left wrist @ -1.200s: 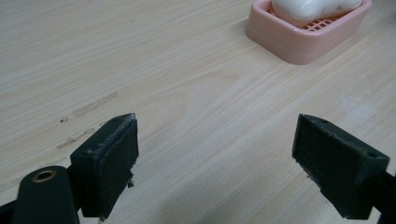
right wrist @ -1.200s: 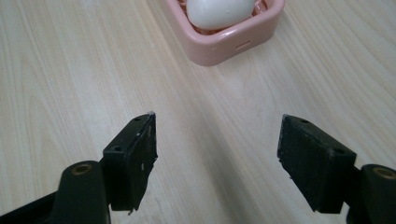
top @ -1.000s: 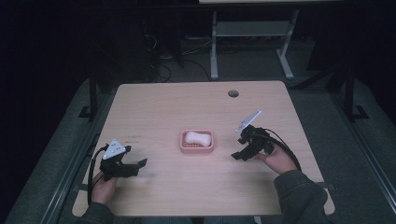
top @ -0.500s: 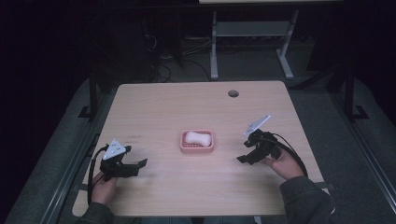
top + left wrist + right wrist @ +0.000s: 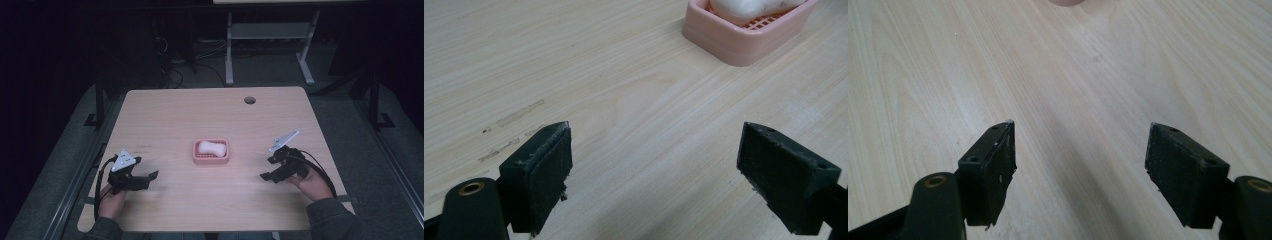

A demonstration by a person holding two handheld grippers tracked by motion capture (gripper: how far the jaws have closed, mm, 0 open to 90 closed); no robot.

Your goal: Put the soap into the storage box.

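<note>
- At the wooden table [image 5: 165,110], we see the right gripper [image 5: 267,175] drawn back from where it sat a second ago, when it lay closer to the pink soap dish [image 5: 211,159]; it now rests nearer the person's edge of the table, with its jaws apart and nothing between them, bare wood alone showing past the pads in the right gripper view.
- The left gripper [image 5: 150,176] has kept its place near the table's front-left corner; its jaws also stand wide apart and empty, and in the left gripper view the soap dish [image 5: 744,35] sits ahead of them towards the upper right, well apart from the pads [image 5: 546,165].
- We read the retreat as a hand clearing away from the dish rather than closing in on it; neither gripper touches dish or soap, so whatever handling comes next has not yet begun, or the work at the dish is finished; the frames do not tell us which.
- The white soap bar [image 5: 211,147] lies inside the dish at the middle of the table, between the two grippers; dish and bar share a long axis running left to right across the table, parallel to the person's edge; the bar narrows slightly at its waist, and we can make out no distinct front or back end on it.
</note>
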